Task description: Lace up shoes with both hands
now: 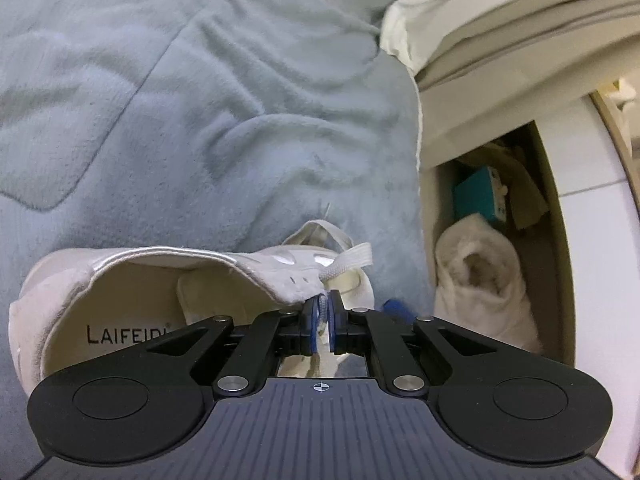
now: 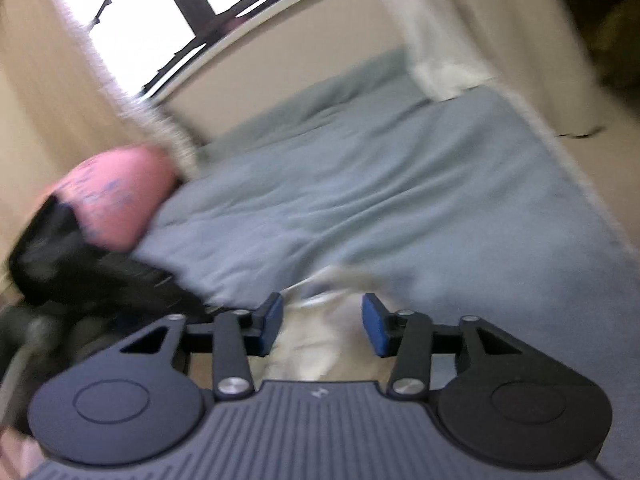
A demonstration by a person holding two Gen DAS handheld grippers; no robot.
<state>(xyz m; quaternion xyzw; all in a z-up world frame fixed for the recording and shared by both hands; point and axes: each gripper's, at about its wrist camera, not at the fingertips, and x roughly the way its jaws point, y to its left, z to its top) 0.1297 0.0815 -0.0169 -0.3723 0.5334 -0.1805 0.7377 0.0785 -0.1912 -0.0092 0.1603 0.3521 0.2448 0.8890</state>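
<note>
Left gripper (image 1: 321,322): blue pads pinched nearly together on a flat white shoelace (image 1: 344,266). Right gripper (image 2: 322,326): jaws wide apart, holding nothing, over a blurred white shape. One white leather sneaker (image 1: 120,280) lies on its side on the pale blue fleece blanket (image 1: 200,100) of the bed.

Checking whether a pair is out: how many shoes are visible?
1: a white lace-up sneaker lying on the pale blue fleece blanket, in front of the left gripper. The blurred right wrist view may hide another.
</note>
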